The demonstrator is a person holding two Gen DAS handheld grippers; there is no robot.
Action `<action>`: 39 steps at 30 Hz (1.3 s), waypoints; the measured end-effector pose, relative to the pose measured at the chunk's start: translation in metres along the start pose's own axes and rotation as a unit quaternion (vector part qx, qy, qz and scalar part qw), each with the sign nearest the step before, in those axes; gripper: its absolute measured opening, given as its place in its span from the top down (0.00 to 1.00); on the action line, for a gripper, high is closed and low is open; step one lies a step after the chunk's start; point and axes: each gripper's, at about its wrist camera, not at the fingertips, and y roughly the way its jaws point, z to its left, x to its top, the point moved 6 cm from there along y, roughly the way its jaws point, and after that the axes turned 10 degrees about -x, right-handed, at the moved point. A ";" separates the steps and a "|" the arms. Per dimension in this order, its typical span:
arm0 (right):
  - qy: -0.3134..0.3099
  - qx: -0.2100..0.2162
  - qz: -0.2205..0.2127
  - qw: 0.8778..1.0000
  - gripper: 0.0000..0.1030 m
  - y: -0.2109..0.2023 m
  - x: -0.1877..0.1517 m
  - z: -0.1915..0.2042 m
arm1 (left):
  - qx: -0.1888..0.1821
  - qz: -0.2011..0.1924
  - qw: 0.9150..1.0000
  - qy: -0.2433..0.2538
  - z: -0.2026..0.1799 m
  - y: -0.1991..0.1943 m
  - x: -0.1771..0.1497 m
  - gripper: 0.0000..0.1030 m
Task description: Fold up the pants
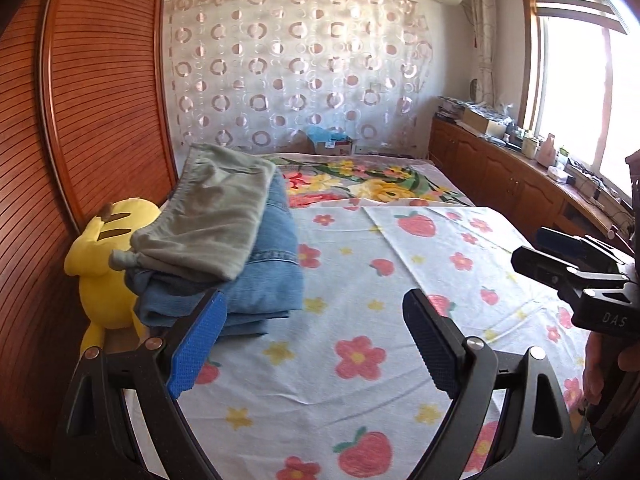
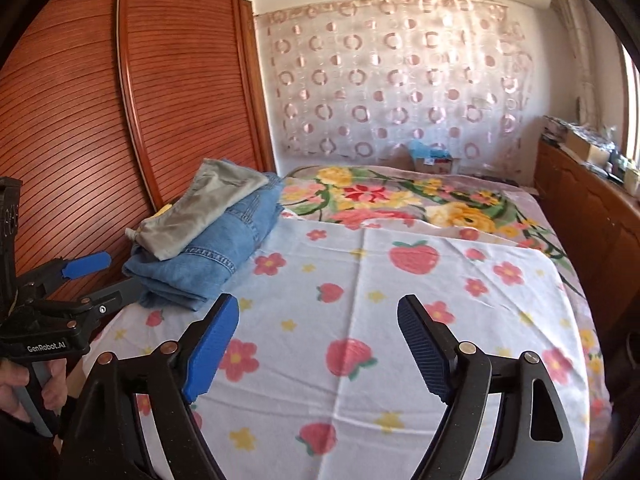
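Grippers first: your left gripper (image 1: 316, 344) fills the bottom of the left wrist view, jaws spread wide, nothing between the blue pads, just bedsheet (image 1: 344, 392) under them. Your right gripper (image 2: 318, 346) sits the same way at the bottom of the right wrist view, jaws wide apart and empty. Each shows in the other's cam too: right one at the right edge of the left view, left one at lower left of the right view w/ your hand round its handle.

Sheet is white w/ strawberries and flowers, lying flat across the centre of both frames.

Mid-left of both frames: the pants, in a folded stack. Blue jeans (image 1: 272, 280) on the bottom, grey-green pants (image 1: 216, 216) folded on top, resting on the denim and tilted a bit. Stack sits near the left edge of the bed, just beyond your left gripper's left pad in the left view; not touching either gripper.

Yellow plush toy (image 1: 100, 268) is left of the stack, pressed against it, next to the wooden slatted wardrobe (image 1: 80, 120).

Further up the frame: floral blanket (image 1: 372, 184), then the circle-pattern curtain (image 1: 296, 68) on the back wall. Window (image 1: 576, 92) upper right.
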 end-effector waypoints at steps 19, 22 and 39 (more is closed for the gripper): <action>0.036 -0.090 -0.035 0.995 0.19 -0.093 -0.021 -0.058 | -0.029 -0.023 0.998 0.041 -0.101 -0.035 0.017 0.12; 0.043 -0.095 -0.051 0.993 0.19 -0.107 -0.016 -0.060 | -0.025 -0.036 0.998 0.048 -0.106 -0.047 0.027 0.12; 0.041 -0.099 -0.098 0.989 0.19 -0.116 -0.010 -0.051 | -0.021 -0.074 0.996 0.045 -0.093 -0.085 0.055 0.12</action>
